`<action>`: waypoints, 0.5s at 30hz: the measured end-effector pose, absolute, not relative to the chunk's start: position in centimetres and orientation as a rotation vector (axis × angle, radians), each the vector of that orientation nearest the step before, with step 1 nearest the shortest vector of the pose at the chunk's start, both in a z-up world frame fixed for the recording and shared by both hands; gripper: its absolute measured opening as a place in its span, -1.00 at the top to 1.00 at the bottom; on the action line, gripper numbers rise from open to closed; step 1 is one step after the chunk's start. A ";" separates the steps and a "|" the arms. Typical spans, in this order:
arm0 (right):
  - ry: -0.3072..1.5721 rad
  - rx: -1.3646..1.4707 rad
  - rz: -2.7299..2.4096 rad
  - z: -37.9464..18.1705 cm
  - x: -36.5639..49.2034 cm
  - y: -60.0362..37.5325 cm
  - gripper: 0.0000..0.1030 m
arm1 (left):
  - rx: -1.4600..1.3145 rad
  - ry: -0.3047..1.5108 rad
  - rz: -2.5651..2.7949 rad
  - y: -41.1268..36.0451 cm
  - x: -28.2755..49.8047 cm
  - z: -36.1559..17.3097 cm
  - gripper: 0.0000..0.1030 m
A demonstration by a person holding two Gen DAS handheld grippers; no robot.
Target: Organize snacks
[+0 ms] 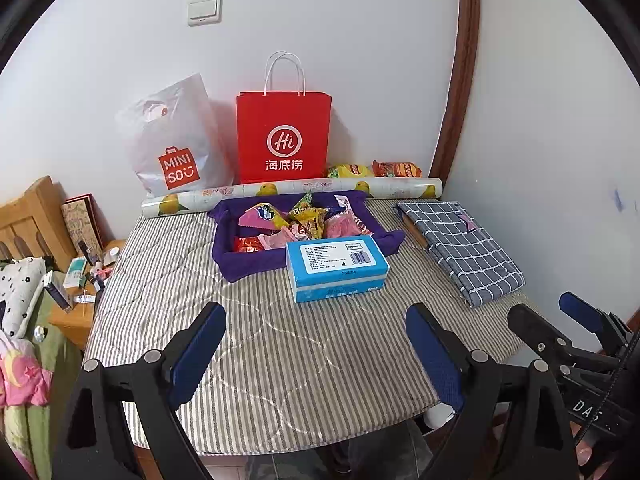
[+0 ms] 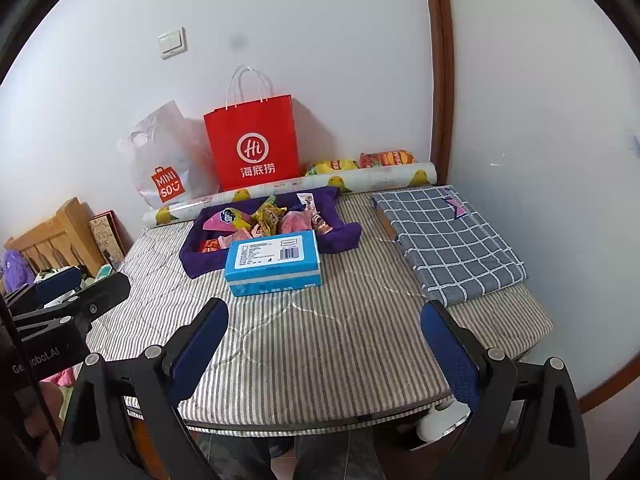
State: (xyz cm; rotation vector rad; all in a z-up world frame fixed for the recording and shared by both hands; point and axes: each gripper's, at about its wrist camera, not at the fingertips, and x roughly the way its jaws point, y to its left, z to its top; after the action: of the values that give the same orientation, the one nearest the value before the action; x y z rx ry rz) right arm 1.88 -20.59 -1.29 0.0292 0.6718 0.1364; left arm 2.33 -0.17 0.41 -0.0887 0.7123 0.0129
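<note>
I am working in a home bedroom: a wooden bed frame (image 1: 30,216) with bedding (image 1: 20,288), a cluttered nightstand (image 1: 86,280), shopping bags (image 1: 284,136) against the wall, and a quilted striped cloth (image 1: 280,340) covering the table.

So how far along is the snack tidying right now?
Most snacks already sit in the purple tray. Nothing is in hand: the left gripper and right gripper are open and empty. Two packets by the wall look left to move, and the blue box stands in front.

Two bags (image 1: 283,136) (image 1: 176,148), one tissue box (image 1: 337,267)
</note>
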 end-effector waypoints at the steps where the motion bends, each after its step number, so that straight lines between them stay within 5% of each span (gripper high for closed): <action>1: 0.669 0.031 0.135 -1.2 1.7 -20.6 -0.87 | -0.091 0.711 0.013 -0.1 2.2 0.4 -0.77; 15: 0.660 0.025 0.125 -0.9 1.2 -20.2 -0.87 | -0.099 0.703 0.007 -0.1 1.8 0.5 -0.77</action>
State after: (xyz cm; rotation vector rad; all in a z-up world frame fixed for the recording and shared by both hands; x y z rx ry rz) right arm 1.23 -20.20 -0.91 0.0245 0.6602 0.1246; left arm 1.78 -0.14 0.54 -0.0993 0.7034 0.0070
